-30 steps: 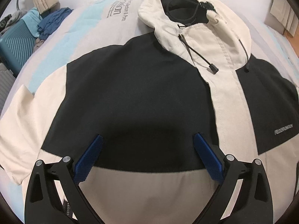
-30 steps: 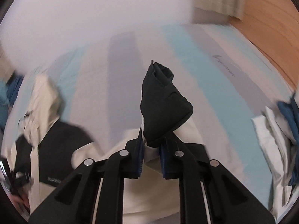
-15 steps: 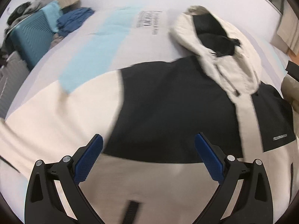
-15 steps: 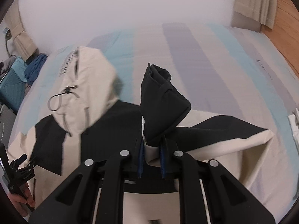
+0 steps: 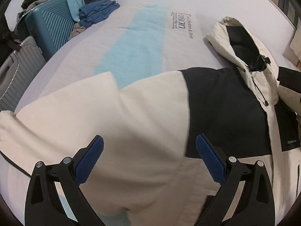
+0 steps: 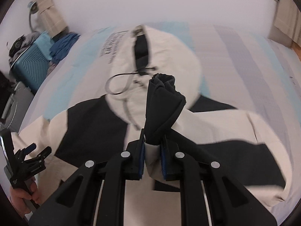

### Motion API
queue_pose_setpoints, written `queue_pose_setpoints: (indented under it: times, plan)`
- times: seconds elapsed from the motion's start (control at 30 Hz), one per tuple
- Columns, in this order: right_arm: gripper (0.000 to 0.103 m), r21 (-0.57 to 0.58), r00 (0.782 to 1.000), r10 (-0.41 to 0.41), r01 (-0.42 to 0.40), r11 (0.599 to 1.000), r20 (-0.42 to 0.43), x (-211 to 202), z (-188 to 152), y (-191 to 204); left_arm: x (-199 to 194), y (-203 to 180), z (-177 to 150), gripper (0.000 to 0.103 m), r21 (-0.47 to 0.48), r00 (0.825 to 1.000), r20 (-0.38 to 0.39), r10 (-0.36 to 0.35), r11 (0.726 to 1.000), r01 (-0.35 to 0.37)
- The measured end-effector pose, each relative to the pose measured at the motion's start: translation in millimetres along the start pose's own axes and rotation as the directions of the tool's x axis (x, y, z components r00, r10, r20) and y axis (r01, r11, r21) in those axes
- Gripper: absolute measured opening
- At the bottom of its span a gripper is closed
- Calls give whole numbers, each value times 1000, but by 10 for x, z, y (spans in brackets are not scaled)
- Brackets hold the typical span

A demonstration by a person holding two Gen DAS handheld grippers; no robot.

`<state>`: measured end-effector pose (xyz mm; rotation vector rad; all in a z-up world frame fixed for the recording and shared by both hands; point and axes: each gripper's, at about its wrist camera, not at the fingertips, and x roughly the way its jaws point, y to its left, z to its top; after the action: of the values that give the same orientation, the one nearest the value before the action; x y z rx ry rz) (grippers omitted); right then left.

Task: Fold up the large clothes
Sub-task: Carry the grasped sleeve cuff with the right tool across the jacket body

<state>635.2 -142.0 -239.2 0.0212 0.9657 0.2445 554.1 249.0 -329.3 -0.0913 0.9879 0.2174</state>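
A cream and black hooded jacket (image 5: pixel 222 113) lies spread on the bed, hood (image 5: pixel 242 47) towards the far side. My left gripper (image 5: pixel 149 160) hangs open above its cream left sleeve (image 5: pixel 79 116), nothing between the blue pads. In the right wrist view my right gripper (image 6: pixel 152 160) is shut on the black cuff (image 6: pixel 161 109) of the other sleeve, which stands up bunched from the jaws. That sleeve trails across the jacket's chest (image 6: pixel 90 130) in front of the hood (image 6: pixel 165 56). The left gripper (image 6: pixel 32 156) shows at the lower left, held by a hand.
The bed sheet (image 5: pixel 131 47) has pale blue and grey stripes with printed text. A teal suitcase (image 5: pixel 49 24), a grey case (image 5: pixel 17 71) and a heap of blue clothes (image 5: pixel 97 11) stand beyond the bed's left edge. Curtains and a white wall lie behind.
My right gripper has carried the black cuff leftwards over the jacket, dragging the sleeve across the chest. My left gripper has shifted left, from the black chest panel to above the cream sleeve.
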Motion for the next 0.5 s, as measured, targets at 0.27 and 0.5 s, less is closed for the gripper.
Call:
queue_pose_setpoints:
  times: [0.27,0.5]
  plan:
    - [13,-49,999,40,-41,998,-20,261,-19,685,44,418,36,96,-13,1000,-3,-8,1000,8]
    - [13,-105,996,67,-72,992,-51,461,-115,1322,96,750,-34,96,-60,999,-22,-25,998,23]
